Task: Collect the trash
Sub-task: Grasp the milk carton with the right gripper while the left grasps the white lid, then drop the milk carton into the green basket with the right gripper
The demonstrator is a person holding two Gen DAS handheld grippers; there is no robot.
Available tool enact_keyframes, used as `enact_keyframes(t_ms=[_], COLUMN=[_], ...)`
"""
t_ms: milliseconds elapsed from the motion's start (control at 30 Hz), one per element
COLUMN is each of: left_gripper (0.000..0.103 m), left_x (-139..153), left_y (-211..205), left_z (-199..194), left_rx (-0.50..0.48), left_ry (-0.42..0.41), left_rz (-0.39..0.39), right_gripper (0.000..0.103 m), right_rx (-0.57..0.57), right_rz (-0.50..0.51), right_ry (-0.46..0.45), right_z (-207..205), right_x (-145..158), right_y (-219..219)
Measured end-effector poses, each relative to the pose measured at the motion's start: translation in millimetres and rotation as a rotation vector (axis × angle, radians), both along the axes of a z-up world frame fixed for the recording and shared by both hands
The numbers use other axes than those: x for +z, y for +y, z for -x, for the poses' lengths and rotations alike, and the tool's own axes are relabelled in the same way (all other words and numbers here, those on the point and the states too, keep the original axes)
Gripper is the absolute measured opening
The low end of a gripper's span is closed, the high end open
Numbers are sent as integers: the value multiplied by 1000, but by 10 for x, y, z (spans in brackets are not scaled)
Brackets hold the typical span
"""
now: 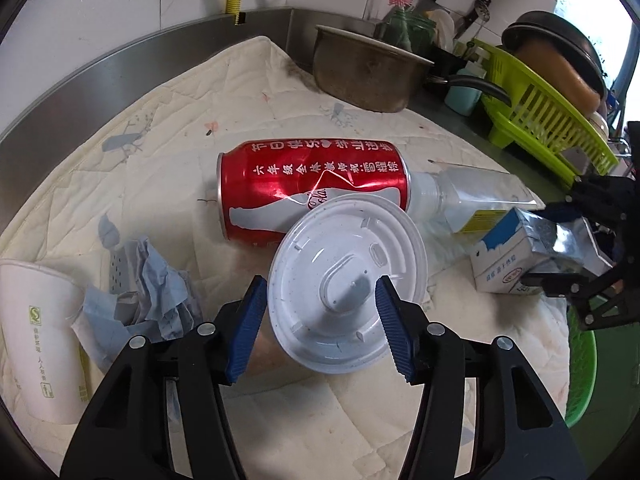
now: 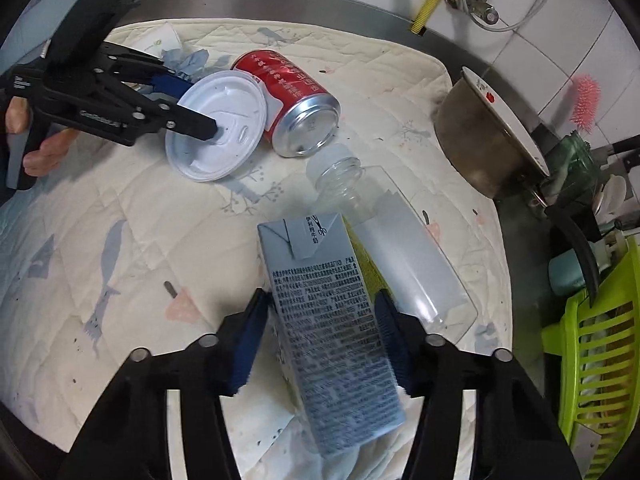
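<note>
My left gripper [image 1: 320,320] is shut on a lidded cup, its white plastic lid [image 1: 346,280] facing the camera and held above the cloth; it also shows in the right wrist view [image 2: 216,124]. A dented red cola can [image 1: 308,188] lies behind it, next to a clear plastic bottle [image 1: 476,196]. My right gripper [image 2: 322,340] is shut on a blue-grey milk carton [image 2: 332,320], which shows at the right of the left wrist view [image 1: 520,256]. A white paper cup [image 1: 36,344] and crumpled blue paper [image 1: 148,292] lie at the left.
A quilted cream cloth [image 1: 160,184] covers the steel counter. A metal pot [image 1: 364,72] stands at the back, a lime dish rack [image 1: 548,120] with cookware at the right. A green basket [image 1: 580,372] sits past the cloth's right edge.
</note>
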State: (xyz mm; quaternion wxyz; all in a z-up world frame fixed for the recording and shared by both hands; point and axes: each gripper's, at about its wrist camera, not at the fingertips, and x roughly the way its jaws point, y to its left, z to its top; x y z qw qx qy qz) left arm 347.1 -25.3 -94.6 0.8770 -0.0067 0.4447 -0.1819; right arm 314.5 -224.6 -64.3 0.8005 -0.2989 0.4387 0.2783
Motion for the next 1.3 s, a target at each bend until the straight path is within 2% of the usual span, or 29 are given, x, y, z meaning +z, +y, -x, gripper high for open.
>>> enact_keyframes(t_ms=[100, 200, 267, 433, 467, 700, 833, 1000, 1300], left_gripper=[45, 38, 27, 20, 14, 10, 10, 10, 10], left_x=[-41, -38, -25, 69, 93, 307, 460, 667, 788], left_y=[3, 5, 2, -70, -78, -222, -267, -456, -1129], left_z=[-21, -5, 23, 165, 192, 571, 837, 1177, 1691], left_rx=[5, 10, 9, 19, 19, -2, -13, -63, -217], left_ry=[19, 10, 6, -36, -42, -93, -115, -152, -178], left_rz=[14, 25, 35, 5, 2, -69, -55, -21, 21], right_gripper=[42, 41, 40, 40, 40, 40, 40, 40, 40], right_rx=[-32, -62, -83, -139, -148, -241, -312, -445, -679], right_rz=[-38, -84, -109, -173, -187, -247, -249, -223, -62], right_ry=[8, 10, 4, -11, -19, -60, -83, -80, 5], right_z=[48, 145, 229, 480, 558, 1077, 1399, 1844, 2266], right_x=[66, 143, 189, 283, 303, 394, 380, 180, -679], right_y=[-61, -143, -197, -345, -380, -683, -905, -1338, -1970])
